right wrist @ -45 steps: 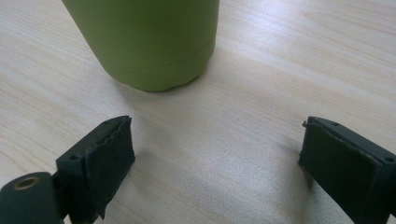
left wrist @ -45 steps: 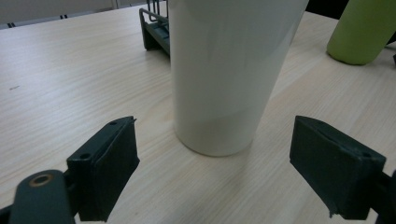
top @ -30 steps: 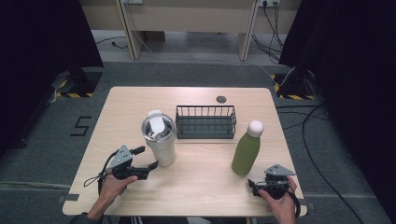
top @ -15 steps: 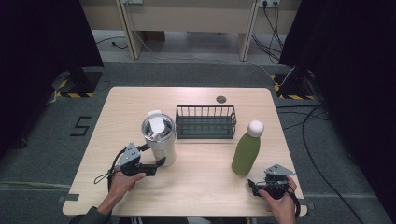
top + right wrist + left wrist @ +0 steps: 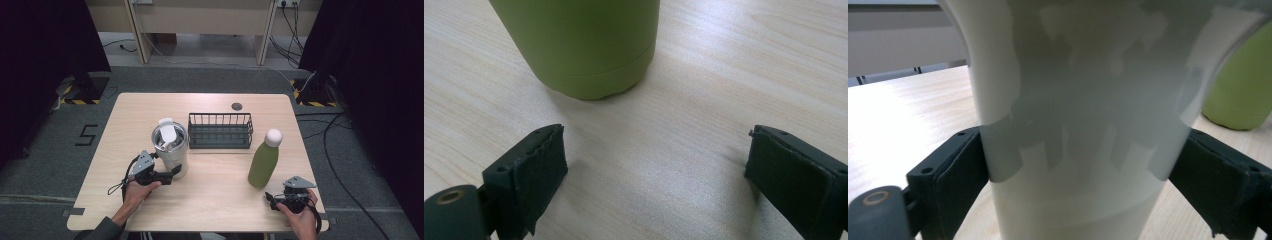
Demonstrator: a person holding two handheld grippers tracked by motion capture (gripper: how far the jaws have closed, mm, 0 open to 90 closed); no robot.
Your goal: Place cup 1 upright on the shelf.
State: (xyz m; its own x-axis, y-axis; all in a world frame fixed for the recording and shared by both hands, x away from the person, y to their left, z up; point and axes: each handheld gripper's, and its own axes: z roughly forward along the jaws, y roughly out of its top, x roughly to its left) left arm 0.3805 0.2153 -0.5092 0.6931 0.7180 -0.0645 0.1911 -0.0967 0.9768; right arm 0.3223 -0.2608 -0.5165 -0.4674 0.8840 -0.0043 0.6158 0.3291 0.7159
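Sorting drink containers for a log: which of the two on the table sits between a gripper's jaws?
The white tumbler, clear-lidded, stands between the left hand-held gripper's jaws. The green bottle stands apart, ahead of the open right hand-held gripper.

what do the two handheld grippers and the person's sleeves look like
Both the left gripper and right gripper are black, each topped by a grey three-cornered plate and trailing a black cable. Their jaws carry dark, rough-edged pads. A dark grey sleeve covers the left forearm.

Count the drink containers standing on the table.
2: a white tumbler left of the wire basket, between the left hand-held gripper's jaws; a green bottle at the basket's right.
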